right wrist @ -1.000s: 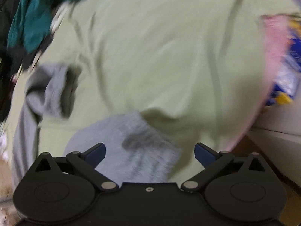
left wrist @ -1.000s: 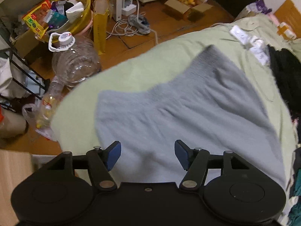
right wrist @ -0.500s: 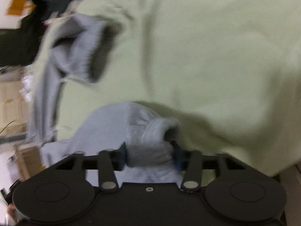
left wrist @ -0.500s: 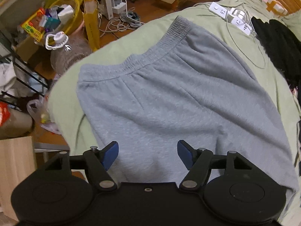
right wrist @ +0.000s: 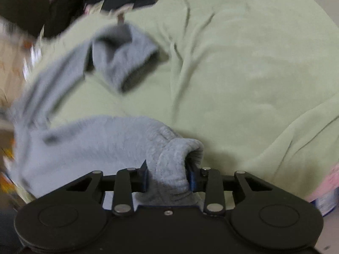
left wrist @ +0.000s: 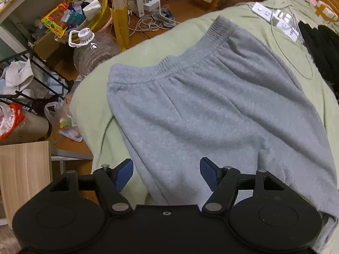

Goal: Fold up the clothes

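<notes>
**On the green bed, a cuff taken up**

On the bed [left wrist: 93,97], spread with a pale green blanket, lay the grey sweatpants [left wrist: 211,105], waistband toward the cluttered floor and the legs running back toward the camera. The right gripper [right wrist: 167,177] had its jaws closing on the ribbed cuff [right wrist: 175,160] of one leg, the pads pressing the bunched fabric from both sides. The other leg's cuff [right wrist: 125,63] lay apart on the blanket, flopped over itself. The left gripper [left wrist: 166,174] hung over the upper leg with its jaws apart, nothing between the blue pads.

The cloth looked like thick, soft fleece: light for its bulk, limp, likely to sag and drag wherever it was not held. It should not slip much against the pads, and nothing about it seemed fragile. The firmest places to take hold appeared to be the elastic waistband [left wrist: 169,67] and the ribbed cuffs, where the fabric was doubled and held its shape; a pinch in the middle of a leg would probably just lift a tent of cloth.

The pants were a uniform heathered grey, gathered at the waist, with shallow creases down the thighs. A white power strip [left wrist: 275,19] with its cord lay on the blanket beside them, near enough to snag.
</notes>
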Motion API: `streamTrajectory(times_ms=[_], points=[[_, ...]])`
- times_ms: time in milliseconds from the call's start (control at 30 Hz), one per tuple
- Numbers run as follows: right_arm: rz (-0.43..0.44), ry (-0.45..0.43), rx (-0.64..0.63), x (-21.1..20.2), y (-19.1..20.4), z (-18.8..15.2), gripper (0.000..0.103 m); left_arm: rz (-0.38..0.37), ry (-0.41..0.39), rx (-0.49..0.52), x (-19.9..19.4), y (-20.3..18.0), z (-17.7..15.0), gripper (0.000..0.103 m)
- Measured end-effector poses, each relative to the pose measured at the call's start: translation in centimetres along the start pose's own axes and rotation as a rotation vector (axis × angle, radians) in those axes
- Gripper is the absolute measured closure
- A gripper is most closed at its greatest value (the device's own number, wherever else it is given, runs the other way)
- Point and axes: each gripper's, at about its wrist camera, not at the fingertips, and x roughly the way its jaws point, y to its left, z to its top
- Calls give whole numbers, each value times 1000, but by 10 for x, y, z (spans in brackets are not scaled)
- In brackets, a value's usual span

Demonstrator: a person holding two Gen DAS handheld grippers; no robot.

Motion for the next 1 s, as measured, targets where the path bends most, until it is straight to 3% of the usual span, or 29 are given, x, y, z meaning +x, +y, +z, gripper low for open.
streamTrajectory(times_ms=[133, 233, 333, 433, 500, 567, 767, 833, 900, 967, 1000], points=[[-39, 67, -6, 27, -6, -12, 54, 3, -4, 39, -3, -8, 3, 29], [2, 50, 80, 19, -23, -9, 46, 0, -12, 40, -4, -12, 3, 28], [121, -5, 220, 2, -48, -1, 30, -12, -9, 52, -2, -17, 3, 28], [257, -66, 379, -16, -75, 9, 21, -23, 6, 77, 3, -27, 1, 28], [277, -75, 475, -9, -88, 18, 21, -29, 21, 98, 6, -34, -2, 28], [275, -44, 487, 6, -90, 24, 21, -34, 30, 130, 7, -40, -5, 28], [251, 203, 475, 67, -89, 36, 20, -48, 39, 203, 3, -56, -10, 28], [261, 204, 439, 74, -88, 38, 20, -52, 40, 209, 1, -59, -11, 28], [300, 232, 486, 80, -93, 38, 20, -56, 48, 224, 2, -64, -11, 28], [302, 235, 477, 80, -95, 41, 25, -58, 61, 250, 6, -71, -14, 28], [300, 231, 462, 78, -95, 43, 32, -59, 68, 263, 8, -75, -16, 28]])
